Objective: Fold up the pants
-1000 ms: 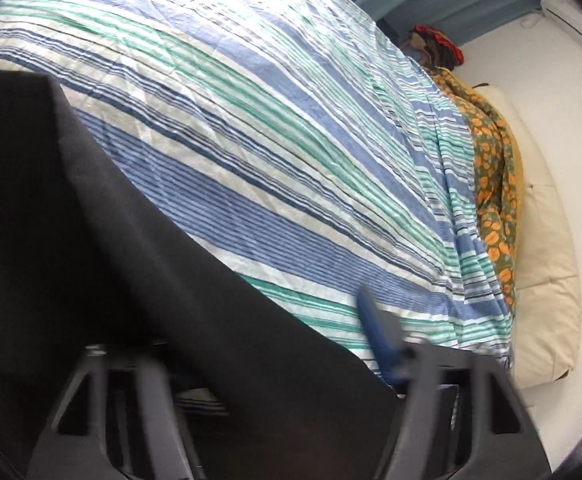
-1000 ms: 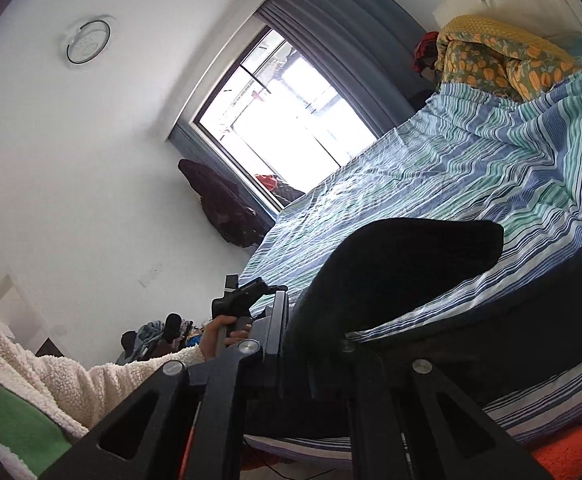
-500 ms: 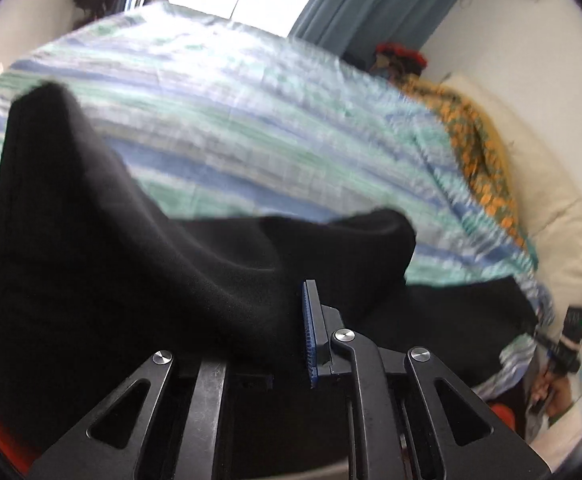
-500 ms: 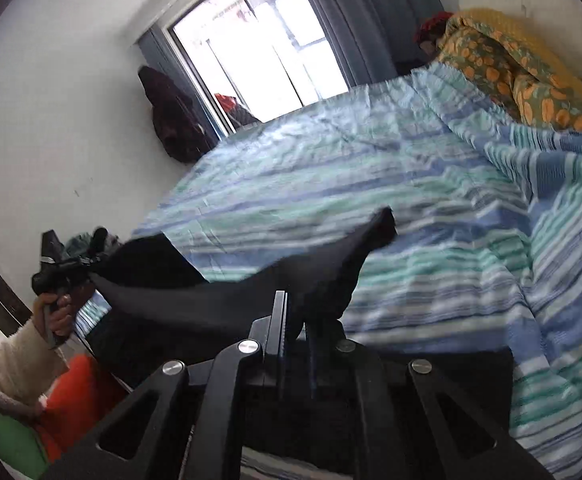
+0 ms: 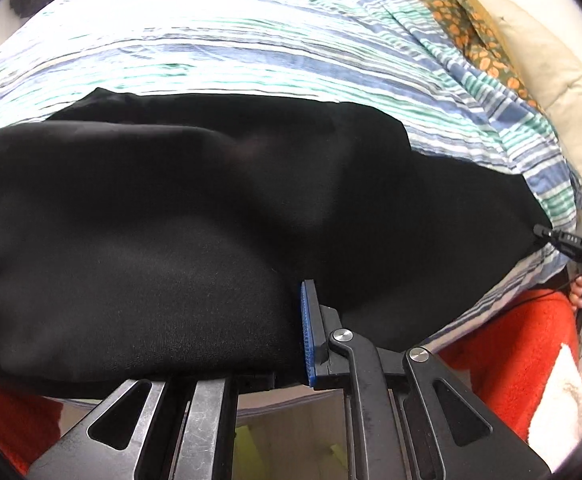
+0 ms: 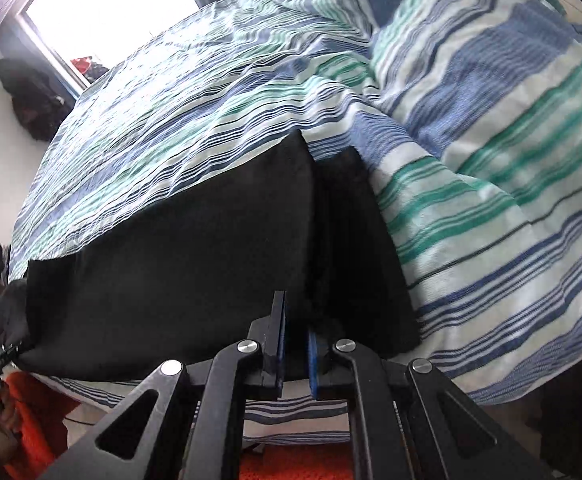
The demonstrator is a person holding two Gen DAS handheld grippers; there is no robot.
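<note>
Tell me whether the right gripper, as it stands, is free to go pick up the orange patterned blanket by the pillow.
Probably not: the right gripper is shut on the black pants, and the orange patterned blanket lies across the striped bedspread.

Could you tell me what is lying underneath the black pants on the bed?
The black pants lie on a striped blue, green and white bedspread, which shows all around them. Whatever sits directly beneath the fabric is covered.
</note>
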